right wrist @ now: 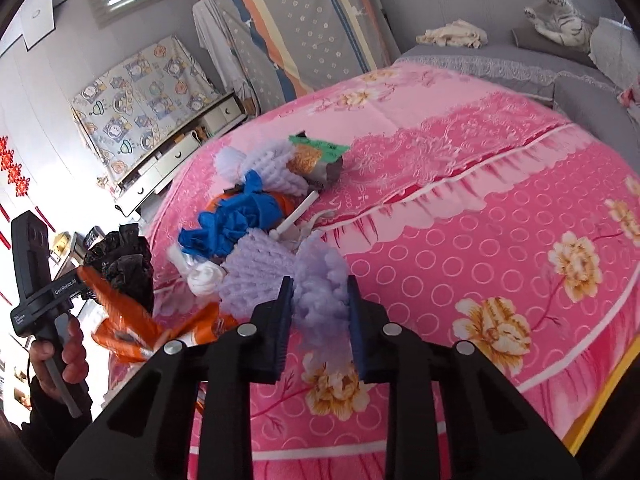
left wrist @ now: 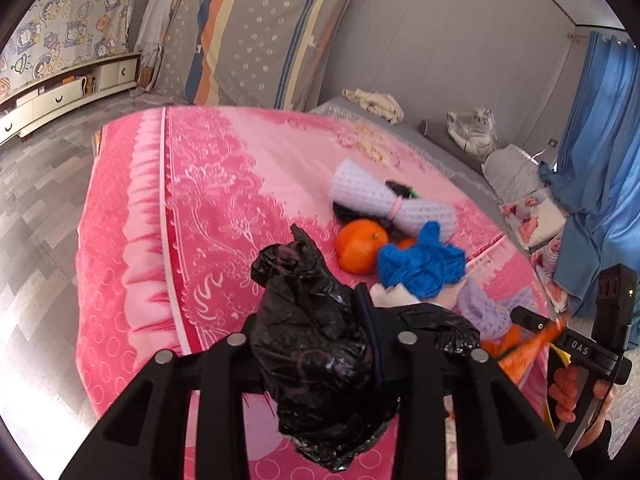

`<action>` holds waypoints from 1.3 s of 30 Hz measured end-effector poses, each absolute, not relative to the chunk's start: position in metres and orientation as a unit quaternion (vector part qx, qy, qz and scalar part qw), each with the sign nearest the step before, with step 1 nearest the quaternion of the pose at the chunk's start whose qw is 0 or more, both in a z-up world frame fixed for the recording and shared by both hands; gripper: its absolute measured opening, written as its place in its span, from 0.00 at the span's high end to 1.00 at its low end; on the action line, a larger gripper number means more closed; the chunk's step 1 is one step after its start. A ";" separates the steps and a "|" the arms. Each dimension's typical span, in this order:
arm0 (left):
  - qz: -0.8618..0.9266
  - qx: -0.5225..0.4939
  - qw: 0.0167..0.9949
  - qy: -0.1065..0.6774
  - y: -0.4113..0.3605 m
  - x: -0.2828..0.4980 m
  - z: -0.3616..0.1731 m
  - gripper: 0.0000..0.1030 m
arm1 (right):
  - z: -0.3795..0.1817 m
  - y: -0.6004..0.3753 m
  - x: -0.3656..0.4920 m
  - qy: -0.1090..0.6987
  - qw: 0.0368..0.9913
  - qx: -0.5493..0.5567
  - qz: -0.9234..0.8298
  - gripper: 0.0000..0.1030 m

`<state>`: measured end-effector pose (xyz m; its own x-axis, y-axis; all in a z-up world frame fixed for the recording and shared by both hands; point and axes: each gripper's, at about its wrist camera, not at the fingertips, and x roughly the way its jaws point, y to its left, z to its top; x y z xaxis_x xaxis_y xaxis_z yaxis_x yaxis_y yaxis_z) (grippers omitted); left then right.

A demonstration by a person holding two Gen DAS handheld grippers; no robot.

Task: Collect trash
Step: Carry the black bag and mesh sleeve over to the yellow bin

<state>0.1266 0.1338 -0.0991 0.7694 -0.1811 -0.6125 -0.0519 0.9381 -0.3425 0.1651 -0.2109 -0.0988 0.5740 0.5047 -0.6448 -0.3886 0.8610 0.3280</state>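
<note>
My left gripper (left wrist: 320, 344) is shut on a black plastic trash bag (left wrist: 316, 344), held above the pink bedspread; the bag also shows in the right wrist view (right wrist: 124, 264). My right gripper (right wrist: 320, 312) has its jaws around a lilac foam fruit net (right wrist: 280, 276), pinching its end. The trash pile on the bed holds a crumpled blue glove (left wrist: 420, 264), an orange fruit (left wrist: 360, 246), a white foam net tied with a band (left wrist: 384, 200), white tissue (right wrist: 204, 276), an orange wrapper (right wrist: 132, 320) and a green-labelled packet (right wrist: 316, 156).
The pink floral bedspread (right wrist: 500, 220) covers the bed. Grey pillows and a toy white tiger (right wrist: 564, 16) lie at the head. A blue curtain (left wrist: 600, 140) hangs to the right, a low white cabinet (left wrist: 60, 96) stands by the far wall. Grey tiled floor (left wrist: 40, 220) lies left.
</note>
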 end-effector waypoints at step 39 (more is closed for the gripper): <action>-0.120 -0.128 0.950 0.260 0.059 0.107 -0.023 0.69 | -0.027 -0.311 0.101 0.281 0.940 0.129 0.142 0.79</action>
